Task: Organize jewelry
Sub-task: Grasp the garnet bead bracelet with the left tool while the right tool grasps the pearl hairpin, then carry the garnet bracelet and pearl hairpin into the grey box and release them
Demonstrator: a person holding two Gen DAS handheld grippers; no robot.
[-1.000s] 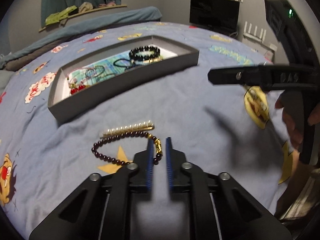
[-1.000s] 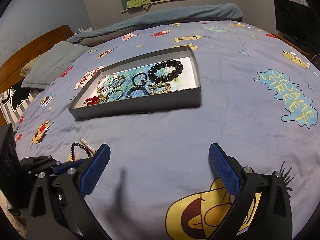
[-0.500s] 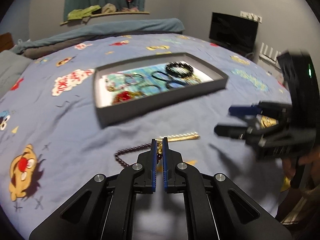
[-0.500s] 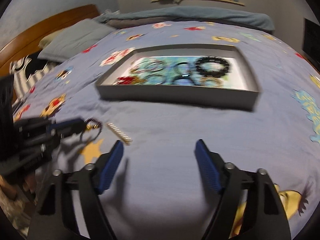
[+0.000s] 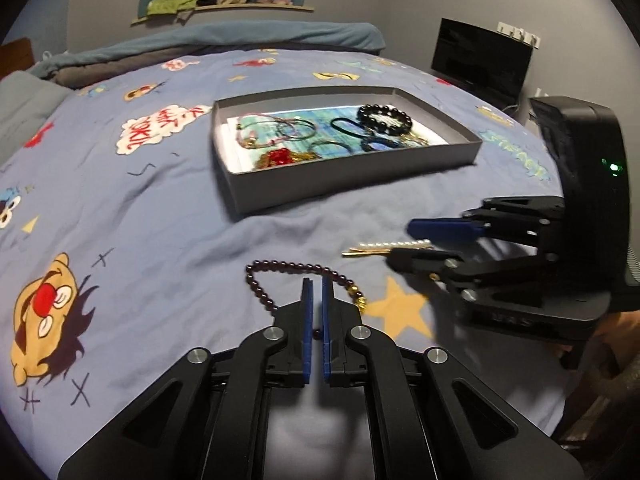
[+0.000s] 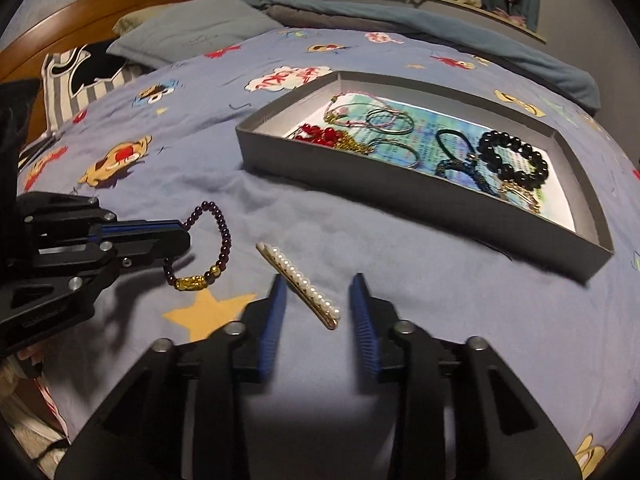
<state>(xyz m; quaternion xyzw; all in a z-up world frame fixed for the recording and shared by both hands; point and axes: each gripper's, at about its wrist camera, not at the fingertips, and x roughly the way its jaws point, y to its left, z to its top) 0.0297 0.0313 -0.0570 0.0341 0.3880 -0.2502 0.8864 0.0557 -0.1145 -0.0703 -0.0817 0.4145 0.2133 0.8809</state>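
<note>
Your left gripper (image 5: 314, 286) has closed from a narrow gap onto the dark bead bracelet (image 6: 218, 236), pinching it above the bed (image 6: 360, 232). Your right gripper (image 6: 318, 300), spread well apart a second ago and off to the side, has narrowed and now straddles the pearl hair clip (image 6: 298, 282). Both pieces remain outside the grey tray (image 6: 400, 188), so two carries remain.

One grey tray (image 6: 420, 196) on the bed. One dark bead bracelet (image 6: 219, 240) and one pearl hair clip (image 6: 300, 282) outside it. Two grippers.
</note>
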